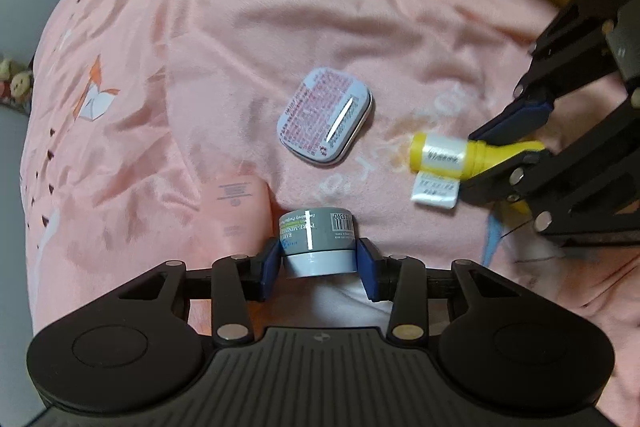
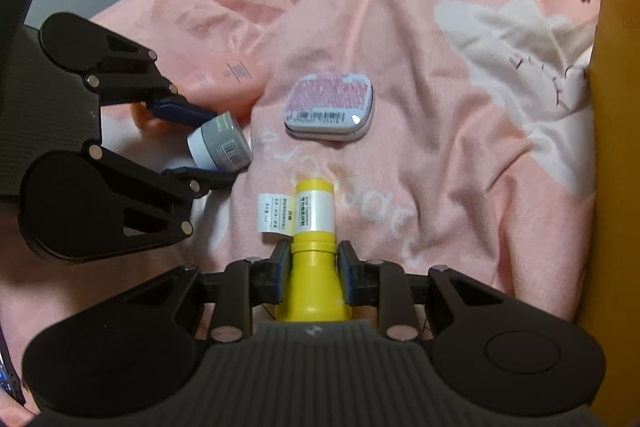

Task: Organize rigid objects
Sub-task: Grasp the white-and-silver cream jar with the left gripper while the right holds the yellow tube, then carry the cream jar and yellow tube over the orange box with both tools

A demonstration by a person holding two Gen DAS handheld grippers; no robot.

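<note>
Left gripper (image 1: 319,264) pinches the small grey-and-white round plastic jar (image 1: 318,242), blue pads on both its sides; the jar's underside is hidden, so I can't tell whether it rests on the cloth. Right gripper (image 2: 312,269) is clamped on the yellow plastic bottle (image 2: 314,223), pads at its neck; the bottle's wide end is cut off behind the gripper body. Its white paper tag (image 2: 274,217) has print too small to read. Flat rounded-rectangle tin with pink printed lid (image 1: 325,119) lies free on the wrinkled pink printed bedsheet (image 1: 192,75), ahead of both grippers. Yellow box wall (image 2: 616,131) is cropped at the edge.
</note>
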